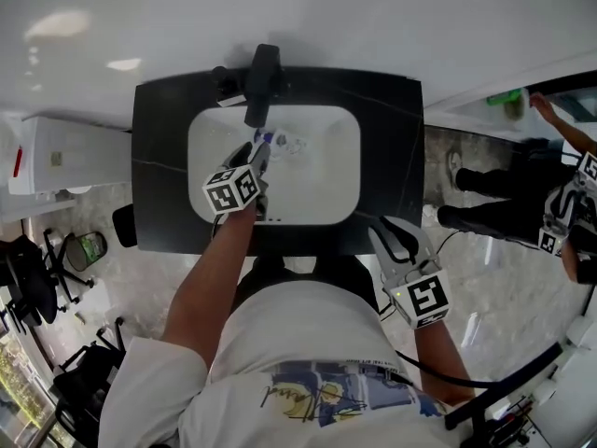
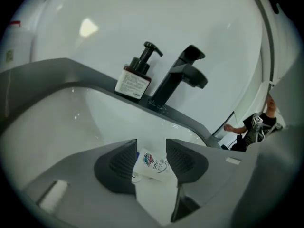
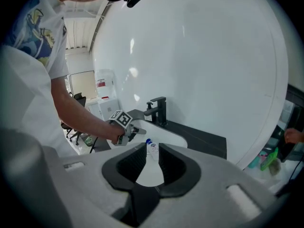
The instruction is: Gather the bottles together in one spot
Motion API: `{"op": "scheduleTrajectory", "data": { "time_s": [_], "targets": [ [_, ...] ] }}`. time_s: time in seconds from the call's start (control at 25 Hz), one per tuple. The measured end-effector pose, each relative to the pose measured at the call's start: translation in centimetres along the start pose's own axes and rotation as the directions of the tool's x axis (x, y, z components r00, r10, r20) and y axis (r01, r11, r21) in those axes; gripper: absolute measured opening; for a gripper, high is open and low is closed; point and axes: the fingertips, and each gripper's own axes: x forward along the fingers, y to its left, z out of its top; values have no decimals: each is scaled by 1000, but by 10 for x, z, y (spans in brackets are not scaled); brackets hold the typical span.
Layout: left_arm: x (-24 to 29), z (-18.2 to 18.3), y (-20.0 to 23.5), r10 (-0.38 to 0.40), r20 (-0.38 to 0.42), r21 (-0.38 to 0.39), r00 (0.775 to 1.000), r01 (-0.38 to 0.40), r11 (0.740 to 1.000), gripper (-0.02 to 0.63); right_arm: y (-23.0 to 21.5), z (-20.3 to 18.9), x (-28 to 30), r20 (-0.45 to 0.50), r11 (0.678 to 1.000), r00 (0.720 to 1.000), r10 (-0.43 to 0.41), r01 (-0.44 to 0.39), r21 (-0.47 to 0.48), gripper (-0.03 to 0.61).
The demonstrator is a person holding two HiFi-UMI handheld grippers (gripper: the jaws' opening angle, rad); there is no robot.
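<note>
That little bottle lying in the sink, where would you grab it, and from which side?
Grip the small bottle across its labelled middle, from above, I'd say: it lies on its side in the sink basin, sides exposed. The left gripper straddles it so.

The person wears a white short-sleeved T-shirt (image 1: 280, 339) with a blue and yellow print (image 1: 322, 398). The left gripper (image 2: 152, 163) and right gripper (image 3: 152, 161) are pale grey with dark ribbed pads (image 2: 122, 163). Each carries a white cube (image 1: 230, 190) with black square markers. A black cable (image 1: 438, 378) trails from the right one.
</note>
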Motion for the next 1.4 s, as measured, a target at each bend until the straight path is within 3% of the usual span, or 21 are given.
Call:
{"op": "scheduleTrajectory", "data": {
  "time_s": [0.16,0.32,0.44,0.6,0.68,0.92,1.04,1.24,1.4],
  "targets": [
    [22,-17,16,37,-10,-216,999,-38,976,198,-18,-16,-1,-36,1000,999,17,-17,7,80],
    [39,-29,25,79,-12,-340,997,-79,937,193,-31,-19,-2,-33,999,999,36,-35,10,80],
    [49,-32,33,107,-17,-382,994,-106,918,193,-37,-17,-2,-35,999,998,50,-50,-3,80],
    [59,-38,39,134,-19,-425,991,-129,896,193,-48,-37,-11,-107,999,993,47,-46,9,80],
    [63,-41,42,145,-19,-455,989,-138,880,193,-52,-36,-11,-89,999,995,50,-50,-1,80],
    [80,-51,60,160,-24,-582,987,-144,801,207,-58,-44,-13,-94,999,994,53,-52,14,80],
    [88,-53,66,168,-36,-610,985,-155,777,208,-61,-43,-15,-97,998,994,58,-57,6,80],
    [101,-57,67,144,-24,-657,989,-124,744,205,-72,-54,-20,-108,999,994,35,-34,13,80],
    [105,-56,67,112,1,-702,994,-79,708,161,-77,-61,-23,-128,999,991,32,-30,19,80]
  ]
}}
